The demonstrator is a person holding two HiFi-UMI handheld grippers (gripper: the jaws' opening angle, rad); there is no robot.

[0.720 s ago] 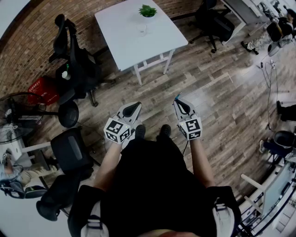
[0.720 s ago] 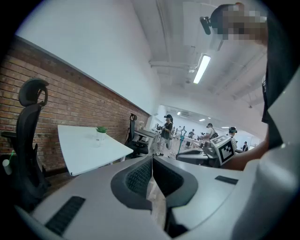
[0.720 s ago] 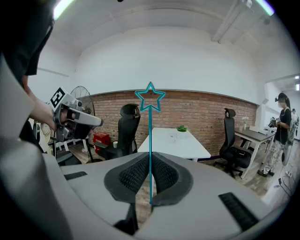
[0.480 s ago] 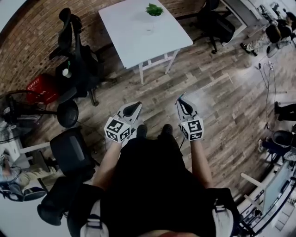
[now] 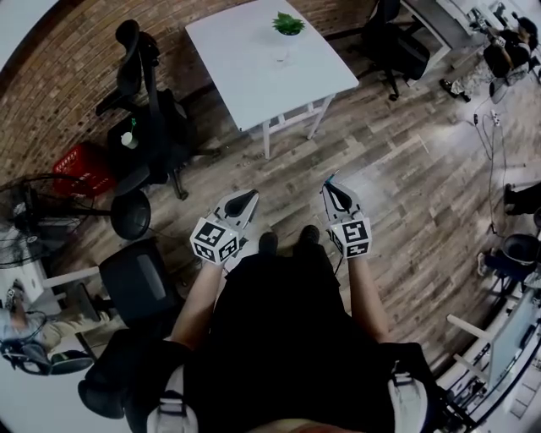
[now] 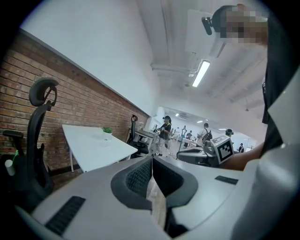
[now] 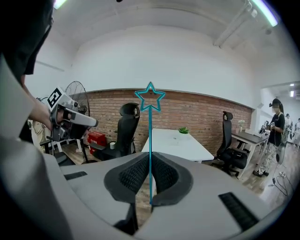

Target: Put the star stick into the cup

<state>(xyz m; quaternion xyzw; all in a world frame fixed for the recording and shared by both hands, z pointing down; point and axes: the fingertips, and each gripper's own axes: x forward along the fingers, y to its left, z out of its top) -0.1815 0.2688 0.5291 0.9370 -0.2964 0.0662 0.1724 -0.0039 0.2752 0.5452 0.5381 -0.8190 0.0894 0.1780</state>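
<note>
The star stick (image 7: 150,140) is a thin teal rod with an outlined star on top. It stands upright between the jaws of my right gripper (image 7: 150,161), which is shut on it. In the head view the right gripper (image 5: 336,193) is held above the wooden floor in front of the person's body. My left gripper (image 5: 239,203) is level beside it. Its jaws are closed together (image 6: 152,161) with nothing between them. A clear cup (image 5: 284,56) stands far ahead on the white table (image 5: 254,76), next to a small green plant (image 5: 288,24).
Black office chairs (image 5: 144,110) and a red basket (image 5: 82,169) stand left of the table. Another chair (image 5: 135,283) is close on my left and one (image 5: 397,42) is right of the table. A fan (image 5: 30,216) is at far left. People stand in the distance (image 6: 165,133).
The table and chairs have drifted right in the head view as the person shifts. Both grippers hold the same pose, and the right one stays shut on the stick.
</note>
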